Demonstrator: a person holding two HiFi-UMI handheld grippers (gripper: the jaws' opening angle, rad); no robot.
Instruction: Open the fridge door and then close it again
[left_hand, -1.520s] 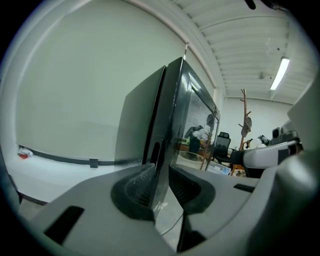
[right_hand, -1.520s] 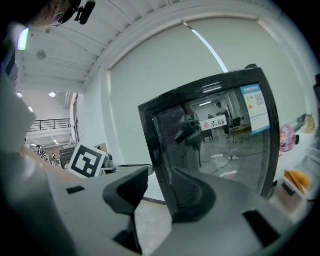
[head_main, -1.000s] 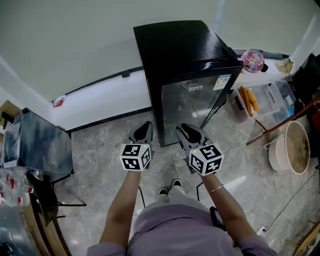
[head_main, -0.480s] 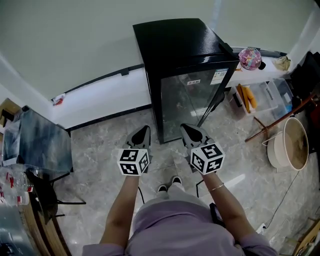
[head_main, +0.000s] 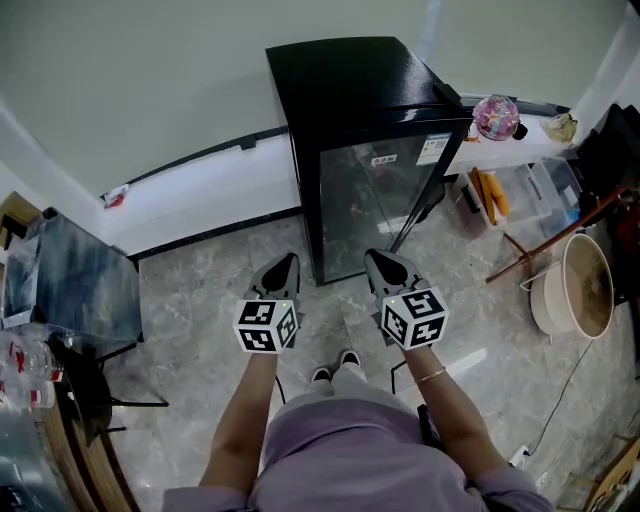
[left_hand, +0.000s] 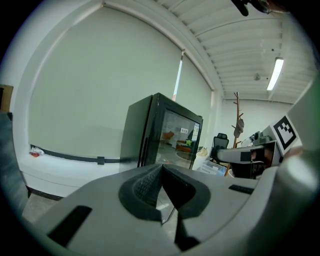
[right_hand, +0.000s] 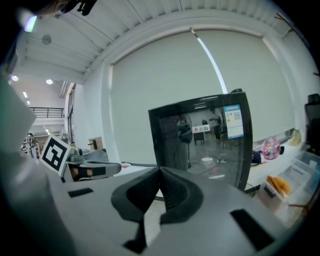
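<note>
We hold the left gripper (head_main: 284, 263) and right gripper (head_main: 380, 258) facing the fridge (head_main: 350, 90), its door (head_main: 385, 195) shut; both jaws together, empty.

I am looking down at the fridge (head_main: 370, 120), which is standing with its back to the wall (head_main: 150, 80) and its door (head_main: 385, 200) facing me. I am holding the left gripper (head_main: 288, 260) before the fridge's left corner and the right gripper (head_main: 374, 256) beside it, before the door, both apart from it. A low table (head_main: 80, 290) is standing well to the left. Right of the fridge a ledge (head_main: 545, 145) is running along the wall, carrying a round thing (head_main: 497, 116). Below it a box (head_main: 535, 195) is sitting on the floor (head_main: 220, 300), and a basin (head_main: 545, 312) is standing nearer to me.
</note>
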